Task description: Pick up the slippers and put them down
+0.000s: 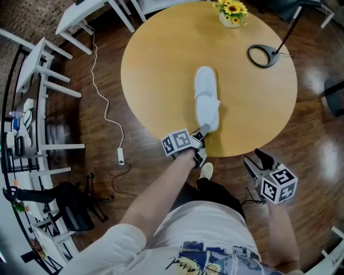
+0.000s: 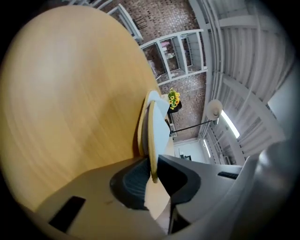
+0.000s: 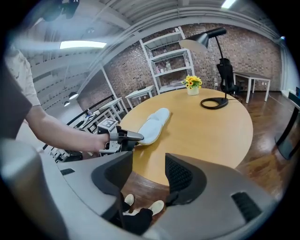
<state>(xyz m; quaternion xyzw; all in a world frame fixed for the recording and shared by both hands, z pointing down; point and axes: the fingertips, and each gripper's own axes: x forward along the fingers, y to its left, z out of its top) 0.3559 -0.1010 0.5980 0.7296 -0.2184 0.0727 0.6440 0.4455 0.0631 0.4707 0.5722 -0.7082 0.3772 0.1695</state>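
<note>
Round table [image 1: 161, 70] of pale wood, smooth and matte, on a dark glossy plank floor [image 1: 102, 134]; on the far side of the top a small pot of sunflowers [image 1: 232, 13] and the black ring base of a desk lamp [image 1: 262, 55], both well apart from the slipper [image 1: 206, 99]; white slipper flat on the tabletop, toe toward the flowers, heel at the near rim; left gripper [image 1: 200, 135] at that rim, clamped narrow on the heel, the thin sole edge [image 2: 152, 136] pinched between the dark pads [image 2: 133, 180] in the left gripper view; right gripper [image 1: 258, 161] off the table to the right, above the floor, jaws wide apart with nothing between them, only floor and the person's shoes [image 3: 157, 206] seen past the gap in the right gripper view; white cable [image 1: 102, 96] trailing across the floor to a small white plug block [image 1: 121, 156]; white shelving [image 1: 37, 80] at the left edge of the head view; in the right gripper view a brick wall [image 3: 140, 61], more white shelves [image 3: 171, 65], a dark office chair [image 3: 226, 70] and strip lights on the ceiling [image 3: 82, 45]; black-and-white square markers on each gripper's cube [image 1: 177, 142], patterns only; dark script lettering on the person's white shirt [image 1: 185, 260], cut off at the frame edge and not readable.
</note>
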